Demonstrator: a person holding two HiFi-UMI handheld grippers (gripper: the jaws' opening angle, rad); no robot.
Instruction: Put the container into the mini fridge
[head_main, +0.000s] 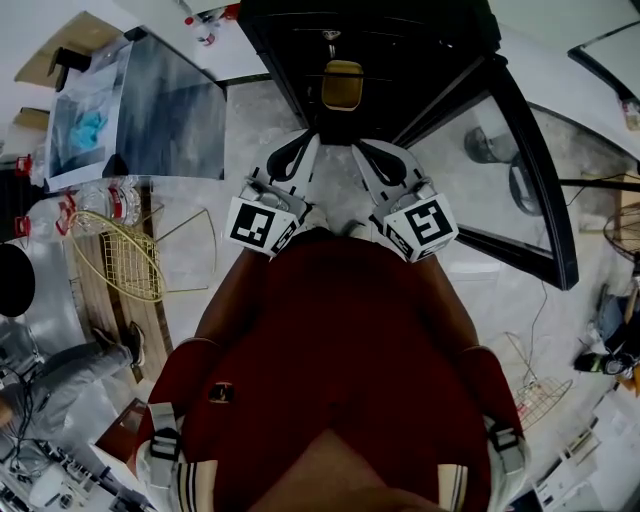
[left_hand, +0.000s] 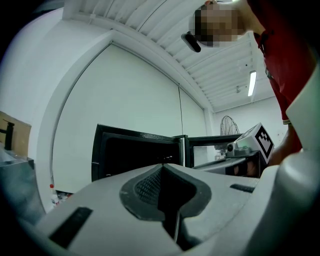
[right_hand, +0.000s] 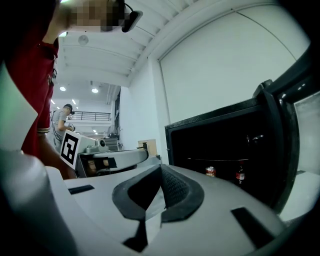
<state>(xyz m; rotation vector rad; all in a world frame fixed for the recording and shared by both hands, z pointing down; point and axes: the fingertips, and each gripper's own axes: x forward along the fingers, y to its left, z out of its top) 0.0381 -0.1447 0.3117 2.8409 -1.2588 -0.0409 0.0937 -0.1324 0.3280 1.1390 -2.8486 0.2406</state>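
A yellow container (head_main: 342, 85) stands in the dark open front of the black mini fridge (head_main: 400, 45), just ahead of both grippers. The fridge's glass door (head_main: 525, 160) is swung open to the right. My left gripper (head_main: 300, 148) and right gripper (head_main: 368, 150) are held side by side in front of my red sweater, pointing at the fridge. Each has its jaws shut with nothing between them, as the left gripper view (left_hand: 165, 167) and the right gripper view (right_hand: 161, 167) show. Neither touches the container. In the right gripper view a can (right_hand: 210, 171) and a small bottle (right_hand: 240, 175) stand inside the fridge (right_hand: 225, 150).
Yellow wire baskets (head_main: 130, 262) and clear bottles (head_main: 100, 205) are at the left, below a dark board (head_main: 165, 115). Another wire basket (head_main: 540, 385) lies at the right. A seated person's leg (head_main: 70, 360) shows at lower left. A fan (left_hand: 228, 125) stands beyond the fridge.
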